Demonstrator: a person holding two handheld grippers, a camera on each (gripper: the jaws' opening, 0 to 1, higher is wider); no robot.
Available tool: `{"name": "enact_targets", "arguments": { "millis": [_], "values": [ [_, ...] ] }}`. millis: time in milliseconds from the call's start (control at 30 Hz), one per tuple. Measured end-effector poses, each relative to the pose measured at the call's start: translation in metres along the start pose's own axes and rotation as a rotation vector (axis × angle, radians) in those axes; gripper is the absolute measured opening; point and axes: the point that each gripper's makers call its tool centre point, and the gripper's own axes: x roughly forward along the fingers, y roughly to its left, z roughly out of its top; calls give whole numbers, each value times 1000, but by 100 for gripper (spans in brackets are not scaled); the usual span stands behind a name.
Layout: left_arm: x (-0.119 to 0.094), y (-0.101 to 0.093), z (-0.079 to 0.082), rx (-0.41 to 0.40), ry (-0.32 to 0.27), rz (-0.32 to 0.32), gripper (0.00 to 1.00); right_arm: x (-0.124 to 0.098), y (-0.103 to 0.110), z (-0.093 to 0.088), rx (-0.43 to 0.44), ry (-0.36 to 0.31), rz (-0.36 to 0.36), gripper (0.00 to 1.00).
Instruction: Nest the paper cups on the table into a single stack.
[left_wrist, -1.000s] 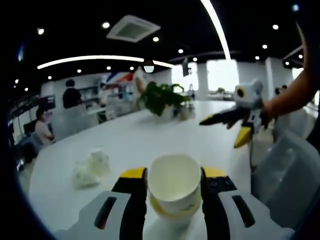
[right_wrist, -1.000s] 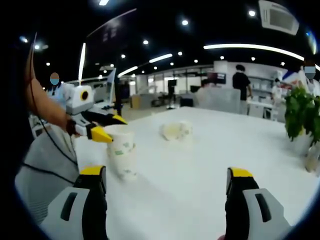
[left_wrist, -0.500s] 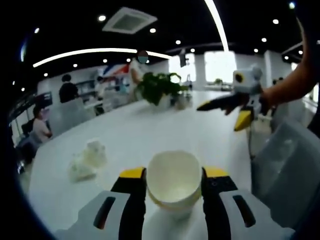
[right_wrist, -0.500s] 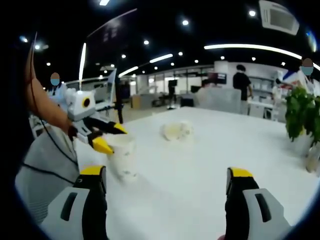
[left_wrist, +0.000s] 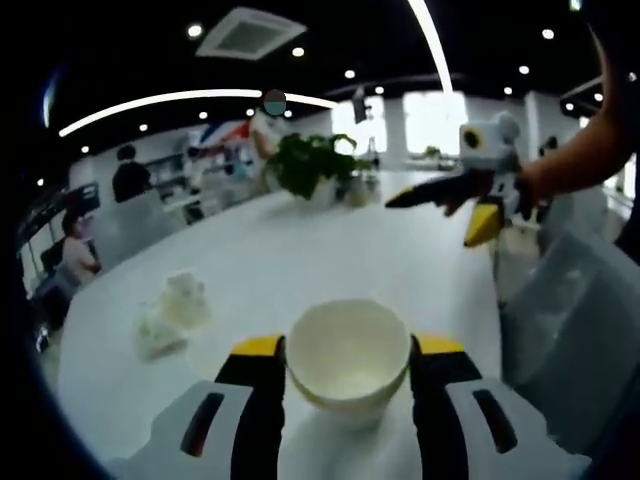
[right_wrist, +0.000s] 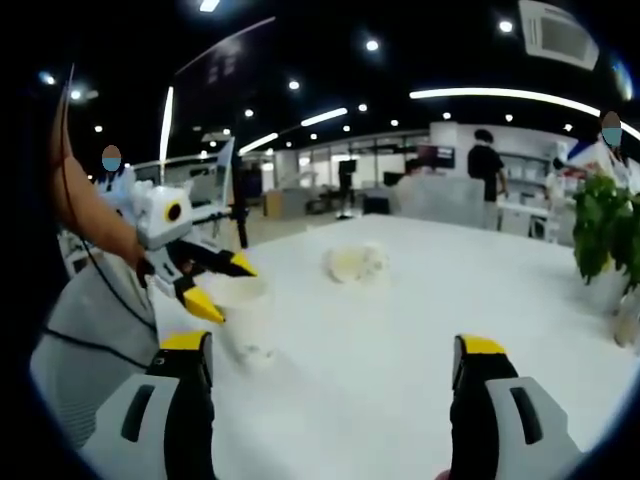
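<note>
The left tool (left_wrist: 348, 360) pinches a white paper cup (left_wrist: 348, 355) between its two jaws, mouth toward the camera, over the white bench (left_wrist: 290, 260). In the right gripper view that cup (right_wrist: 243, 318) stands upright near the bench edge. The right tool (right_wrist: 335, 360) is spread wide, holding nothing. Two more cups (left_wrist: 168, 312) lie together farther along the bench, and a potted plant (left_wrist: 312, 170) stands beyond.
</note>
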Motion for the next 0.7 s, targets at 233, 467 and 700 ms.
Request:
{"name": "enact_targets", "arguments": {
  "millis": [233, 467, 700],
  "values": [
    [-12, 18, 22, -29, -64, 31, 67, 0, -7, 5, -6, -5, -7, 98],
    [-33, 46, 42, -79, -113, 80, 83, -1, -18, 14, -11, -18, -25, 98],
    [-63, 73, 33, -94, -84, 130, 96, 0, -26, 20, -35, -13, -26, 99]
  ]
}}
